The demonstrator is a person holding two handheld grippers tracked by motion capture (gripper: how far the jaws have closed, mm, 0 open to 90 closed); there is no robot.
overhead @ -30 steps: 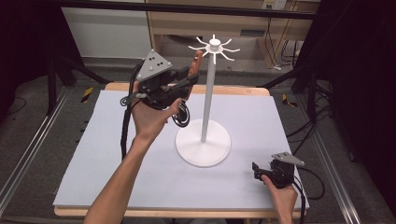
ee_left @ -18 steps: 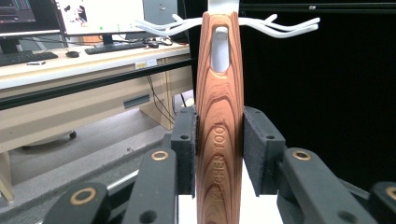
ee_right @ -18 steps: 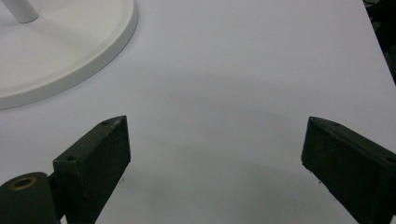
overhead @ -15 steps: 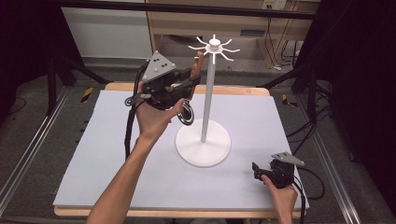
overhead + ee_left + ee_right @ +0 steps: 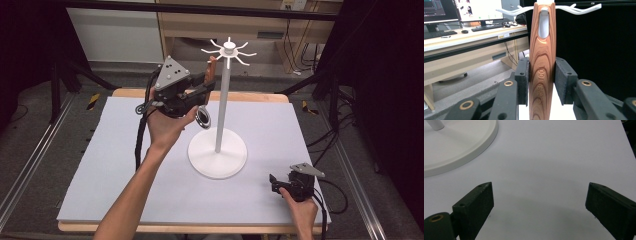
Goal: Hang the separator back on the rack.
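Note:
A white stand [image 5: 218, 150] with a tall pole and a crown of curved prongs [image 5: 229, 50] rises from the middle of the table. My left gripper [image 5: 207, 85] is raised next to the pole, shut on the wooden handle [image 5: 542, 75] of a kitchen tool. Its jaws have just been easing open slightly, and both pads still rest against the handle. The handle's hanging hole sits over a white prong [image 5: 544, 11]. The tool's metal ring end [image 5: 203, 119] hangs below the hand. My right gripper [image 5: 274, 182] rests open on the table at the front right, with nothing between its jaws [image 5: 539, 205].
The stand's round base [image 5: 461, 142] lies just beyond and left of the right gripper. A white mat [image 5: 125, 165] covers the wooden table. Behind the table are a desk with monitors [image 5: 474, 10] and cables on the floor.
The left hand has shifted very slightly beside the stand's top with the tool still in its jaws. The right gripper has kept still.

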